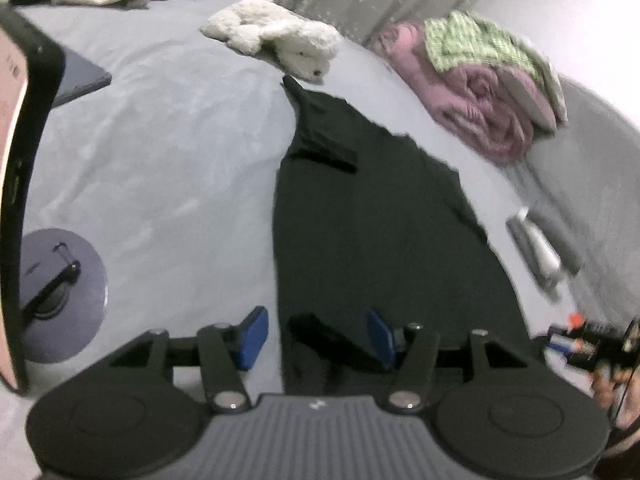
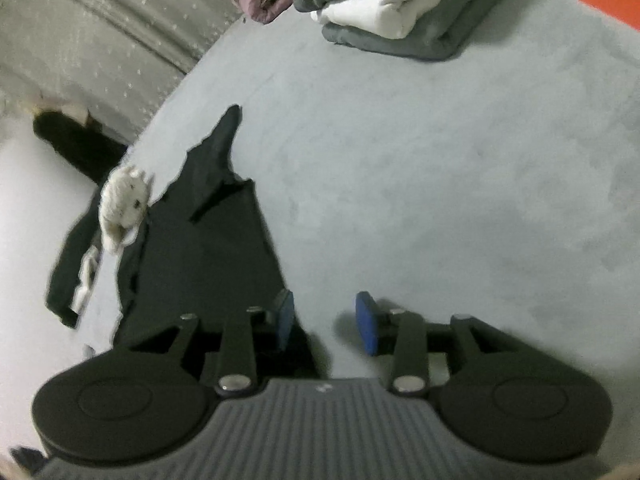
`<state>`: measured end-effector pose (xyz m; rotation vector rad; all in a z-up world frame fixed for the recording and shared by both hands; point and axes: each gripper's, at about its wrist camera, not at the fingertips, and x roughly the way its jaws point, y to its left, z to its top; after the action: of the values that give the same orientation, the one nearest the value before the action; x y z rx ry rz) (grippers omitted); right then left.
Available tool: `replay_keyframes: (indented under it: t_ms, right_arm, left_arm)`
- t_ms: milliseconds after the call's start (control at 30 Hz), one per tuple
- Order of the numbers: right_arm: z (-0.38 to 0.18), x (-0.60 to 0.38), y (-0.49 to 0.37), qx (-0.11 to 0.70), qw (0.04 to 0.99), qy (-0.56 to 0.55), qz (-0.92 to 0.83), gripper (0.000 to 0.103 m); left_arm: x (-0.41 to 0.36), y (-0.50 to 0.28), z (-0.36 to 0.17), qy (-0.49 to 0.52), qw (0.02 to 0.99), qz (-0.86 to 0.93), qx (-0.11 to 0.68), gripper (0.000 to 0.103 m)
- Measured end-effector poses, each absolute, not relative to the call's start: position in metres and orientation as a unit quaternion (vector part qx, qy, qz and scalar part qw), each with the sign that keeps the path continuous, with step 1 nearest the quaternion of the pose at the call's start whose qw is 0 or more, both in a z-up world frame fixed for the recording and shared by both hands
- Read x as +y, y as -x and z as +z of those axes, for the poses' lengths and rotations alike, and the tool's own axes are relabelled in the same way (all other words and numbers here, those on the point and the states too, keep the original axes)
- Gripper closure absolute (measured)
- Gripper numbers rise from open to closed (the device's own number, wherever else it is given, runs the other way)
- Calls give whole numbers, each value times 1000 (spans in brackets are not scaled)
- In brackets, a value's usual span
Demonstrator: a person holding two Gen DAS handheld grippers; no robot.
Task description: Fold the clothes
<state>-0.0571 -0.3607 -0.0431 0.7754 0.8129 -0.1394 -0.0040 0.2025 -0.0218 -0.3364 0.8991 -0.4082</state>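
Observation:
A dark garment [image 1: 380,216] lies spread flat on the pale grey bed sheet [image 1: 160,152]. My left gripper [image 1: 316,338] is open, low over the garment's near left edge, one blue pad over the sheet, the other over the cloth. In the right wrist view the same garment [image 2: 208,248] lies to the left. My right gripper [image 2: 326,322] is open over its near right edge, left pad above the cloth, right pad above bare sheet [image 2: 440,168]. The right gripper also shows at the left wrist view's right edge [image 1: 592,344].
A white plush toy [image 1: 280,40] lies beyond the garment. A pink blanket with a green checked cloth [image 1: 480,92] sits at the back right. Folded grey and white clothes [image 2: 400,12] are stacked far ahead in the right view. A phone on a round stand [image 1: 52,292] is at left.

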Motion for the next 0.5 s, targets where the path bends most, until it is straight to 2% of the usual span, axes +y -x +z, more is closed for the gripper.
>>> replay_keyframes:
  t_ms: [200,500]
  right_arm:
    - [-26,-322,60,392,884,-253,-23,64]
    - [-33,-257,50,440,875,-179,92,64]
  left_arm:
    - [191,13,-17,80,868,-212,443,47]
    - [163,21,-14,61,843,-303,441,53]
